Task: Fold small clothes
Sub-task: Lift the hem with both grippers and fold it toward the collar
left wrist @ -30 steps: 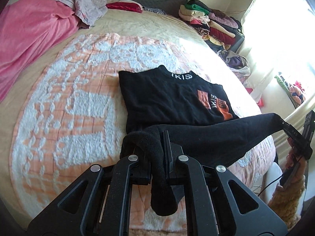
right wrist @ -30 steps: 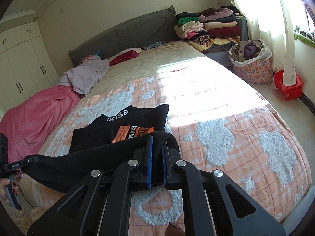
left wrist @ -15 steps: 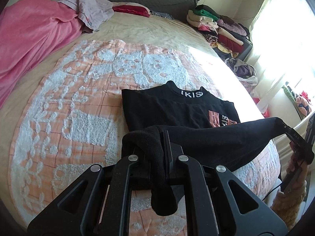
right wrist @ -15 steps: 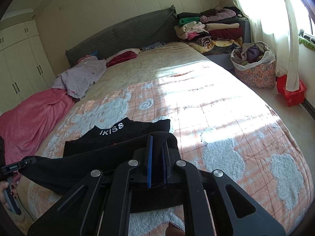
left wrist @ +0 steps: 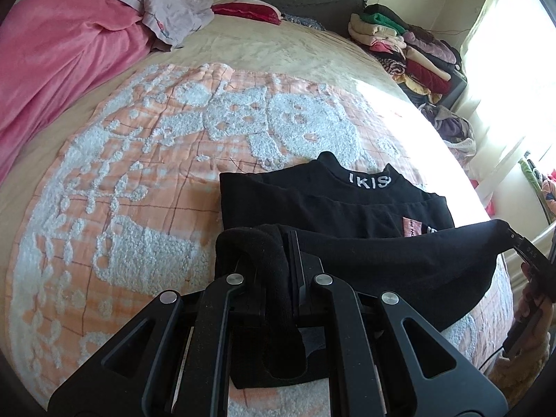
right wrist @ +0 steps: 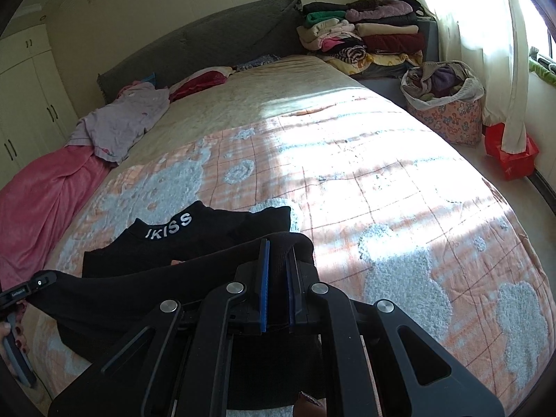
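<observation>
We have the left gripper (left wrist: 283,243) and right gripper (right wrist: 276,257) each clamped on a hem corner of the black shirt (left wrist: 312,205), hem lifted over its body on the bedspread (left wrist: 139,160).

Right tongs (right wrist: 276,271) clamped on black shirt's (right wrist: 194,243) raised hem, above peach bedspread (right wrist: 399,201).
</observation>
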The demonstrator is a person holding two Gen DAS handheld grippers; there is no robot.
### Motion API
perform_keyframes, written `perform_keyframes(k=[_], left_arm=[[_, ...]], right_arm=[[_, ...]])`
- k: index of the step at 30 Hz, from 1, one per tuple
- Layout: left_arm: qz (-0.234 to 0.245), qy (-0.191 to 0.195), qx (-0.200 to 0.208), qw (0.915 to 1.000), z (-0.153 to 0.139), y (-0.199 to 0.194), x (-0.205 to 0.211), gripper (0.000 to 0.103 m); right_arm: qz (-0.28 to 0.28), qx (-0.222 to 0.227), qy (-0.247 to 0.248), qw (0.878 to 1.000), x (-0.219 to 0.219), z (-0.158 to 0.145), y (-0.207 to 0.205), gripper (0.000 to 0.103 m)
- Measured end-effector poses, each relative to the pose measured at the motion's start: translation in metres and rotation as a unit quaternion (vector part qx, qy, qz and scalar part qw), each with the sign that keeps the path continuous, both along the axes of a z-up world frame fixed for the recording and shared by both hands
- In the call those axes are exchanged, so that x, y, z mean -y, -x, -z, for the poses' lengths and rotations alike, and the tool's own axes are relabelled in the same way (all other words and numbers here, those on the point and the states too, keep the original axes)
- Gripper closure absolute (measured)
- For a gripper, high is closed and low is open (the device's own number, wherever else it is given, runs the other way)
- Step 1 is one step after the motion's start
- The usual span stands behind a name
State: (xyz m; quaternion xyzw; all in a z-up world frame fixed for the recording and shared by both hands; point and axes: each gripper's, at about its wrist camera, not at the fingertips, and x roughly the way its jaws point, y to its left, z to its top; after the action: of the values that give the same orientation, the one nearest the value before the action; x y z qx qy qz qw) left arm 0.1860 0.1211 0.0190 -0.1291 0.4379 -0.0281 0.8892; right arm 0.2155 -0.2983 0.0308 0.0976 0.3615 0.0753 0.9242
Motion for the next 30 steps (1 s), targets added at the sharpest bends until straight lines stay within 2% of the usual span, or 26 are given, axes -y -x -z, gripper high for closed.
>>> perform_keyframes(k=[4, 5, 6, 8, 9, 10, 11, 12, 18, 20, 22, 23, 24, 30], left_arm=[[-0.009, -0.008, -0.004, 0.9999, 0.010, -0.008, -0.001, 0.097], [-0.009, -0.007, -0.003, 0.9999, 0.011, -0.008, -0.002, 0.096], [-0.013, -0.009, 0.000, 0.9999, 0.011, -0.008, -0.002, 0.088], [-0.013, -0.016, 0.009, 0.9998, 0.009, -0.003, -0.001, 0.081], [-0.011, -0.017, 0.014, 0.9997, 0.007, 0.000, -0.001, 0.078], [-0.012, -0.022, 0.018, 0.9995, 0.004, 0.003, 0.001, 0.075], [-0.015, -0.032, 0.025, 0.9991, 0.001, 0.006, 0.002, 0.064], [-0.018, -0.045, 0.036, 0.9981, -0.004, 0.012, 0.003, 0.063], [-0.019, -0.051, 0.078, 0.9955, -0.029, 0.044, 0.006, 0.063], [0.000, -0.049, 0.069, 0.9964, -0.027, 0.049, 0.013, 0.066], [0.026, -0.061, 0.052, 0.9965, -0.019, 0.053, 0.026, 0.078], [0.036, -0.065, 0.045, 0.9962, -0.015, 0.054, 0.032, 0.085], [0.049, -0.069, 0.036, 0.9958, -0.007, 0.056, 0.039, 0.086], [0.063, -0.100, -0.007, 0.9929, 0.031, 0.039, 0.064, 0.086]], right_arm=[[0.005, -0.005, 0.012, 1.000, -0.005, 0.009, -0.008, 0.091], [0.006, -0.006, 0.016, 1.000, -0.006, 0.011, -0.009, 0.085], [0.009, -0.006, 0.019, 1.000, -0.005, 0.012, -0.009, 0.072], [0.012, -0.005, 0.022, 1.000, -0.004, 0.013, -0.005, 0.064], [0.014, -0.002, 0.021, 1.000, -0.003, 0.013, -0.003, 0.055], [0.017, 0.004, 0.022, 1.000, -0.002, 0.013, 0.001, 0.054], [0.016, 0.006, 0.025, 1.000, -0.002, 0.012, 0.005, 0.054], [0.012, 0.009, 0.028, 0.999, -0.003, 0.012, 0.009, 0.054], [-0.020, 0.015, 0.049, 0.998, -0.015, 0.016, 0.036, 0.054], [-0.042, 0.011, 0.059, 0.997, -0.023, 0.020, 0.044, 0.061], [-0.066, 0.001, 0.069, 0.995, -0.033, 0.025, 0.050, 0.076], [-0.076, -0.003, 0.073, 0.994, -0.038, 0.028, 0.053, 0.077], [-0.088, -0.008, 0.074, 0.993, -0.042, 0.031, 0.056, 0.080], [-0.106, -0.031, 0.086, 0.990, -0.055, 0.049, 0.056, 0.082]])
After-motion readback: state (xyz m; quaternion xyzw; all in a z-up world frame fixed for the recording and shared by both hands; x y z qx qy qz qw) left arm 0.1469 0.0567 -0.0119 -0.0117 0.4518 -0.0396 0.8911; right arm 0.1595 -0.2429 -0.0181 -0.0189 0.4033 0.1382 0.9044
